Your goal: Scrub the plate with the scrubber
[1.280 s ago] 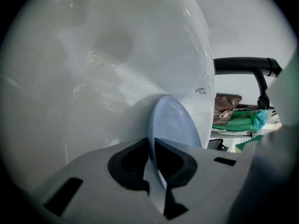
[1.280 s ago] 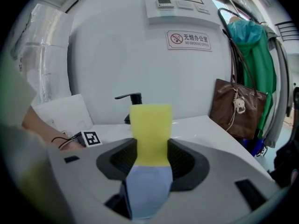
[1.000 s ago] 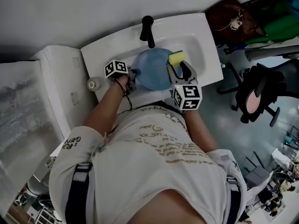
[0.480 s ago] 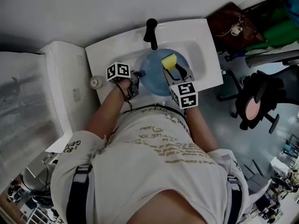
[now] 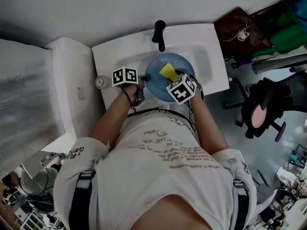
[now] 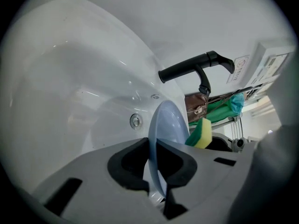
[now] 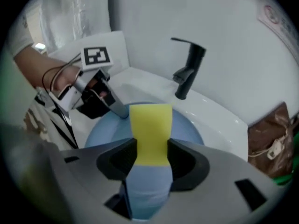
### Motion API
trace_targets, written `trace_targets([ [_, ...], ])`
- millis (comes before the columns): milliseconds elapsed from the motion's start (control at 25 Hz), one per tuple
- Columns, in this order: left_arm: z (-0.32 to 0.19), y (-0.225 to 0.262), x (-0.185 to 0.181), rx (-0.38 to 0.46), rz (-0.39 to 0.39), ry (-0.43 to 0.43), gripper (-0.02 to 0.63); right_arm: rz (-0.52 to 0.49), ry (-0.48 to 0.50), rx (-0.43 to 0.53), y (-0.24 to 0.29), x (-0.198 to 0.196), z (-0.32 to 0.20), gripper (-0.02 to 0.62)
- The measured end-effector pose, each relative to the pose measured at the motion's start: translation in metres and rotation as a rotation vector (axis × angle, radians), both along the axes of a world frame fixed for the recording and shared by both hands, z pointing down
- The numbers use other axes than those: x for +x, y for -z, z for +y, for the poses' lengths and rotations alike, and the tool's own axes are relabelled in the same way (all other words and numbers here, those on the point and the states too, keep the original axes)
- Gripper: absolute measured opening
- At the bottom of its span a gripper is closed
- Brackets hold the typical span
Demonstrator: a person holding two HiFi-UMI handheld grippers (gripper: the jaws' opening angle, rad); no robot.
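A pale blue plate (image 5: 180, 68) sits over the white sink basin (image 5: 204, 56). My left gripper (image 5: 142, 84) is shut on the plate's left rim; in the left gripper view the plate (image 6: 164, 125) stands edge-on between the jaws of my left gripper (image 6: 156, 171). My right gripper (image 5: 173, 79) is shut on a yellow-and-green scrubber (image 5: 167, 71), which lies on the plate's face. In the right gripper view the scrubber (image 7: 150, 129) fills the gap between the jaws of my right gripper (image 7: 149, 169), above the plate (image 7: 187, 127).
A black faucet (image 5: 159, 32) rises behind the basin. A small round stopper (image 5: 100, 82) lies on the counter left of the sink. A brown bag (image 5: 240, 25) and a black office chair (image 5: 266, 104) stand to the right.
My right gripper has carried the scrubber leftward and nearer, from the plate's far right rim onto its middle. The left gripper holds the plate's rim as before.
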State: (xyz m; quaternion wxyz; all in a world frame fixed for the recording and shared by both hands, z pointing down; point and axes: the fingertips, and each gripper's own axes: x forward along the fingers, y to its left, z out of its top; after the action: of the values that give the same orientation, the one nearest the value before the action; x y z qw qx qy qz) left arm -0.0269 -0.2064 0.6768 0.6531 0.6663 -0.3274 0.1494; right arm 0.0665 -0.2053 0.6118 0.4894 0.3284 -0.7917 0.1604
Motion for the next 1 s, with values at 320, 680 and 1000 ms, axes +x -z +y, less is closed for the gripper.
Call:
trace_targets([
  [320,0.012,0.019,0.012,0.063,0.014,-0.077,0.041,0.107,0.132,0.023,-0.012,-0.024,-0.005,0.209],
  [680,0.02,0.028,0.01,0.106,0.011,-0.107,0.043,0.174,0.222,-0.005,-0.02,-0.041,-0.004,0.209],
  [1000,0.023,0.031,0.004,0.118,0.019,-0.122,0.043,0.207,0.274,-0.01,-0.021,-0.049,-0.009,0.218],
])
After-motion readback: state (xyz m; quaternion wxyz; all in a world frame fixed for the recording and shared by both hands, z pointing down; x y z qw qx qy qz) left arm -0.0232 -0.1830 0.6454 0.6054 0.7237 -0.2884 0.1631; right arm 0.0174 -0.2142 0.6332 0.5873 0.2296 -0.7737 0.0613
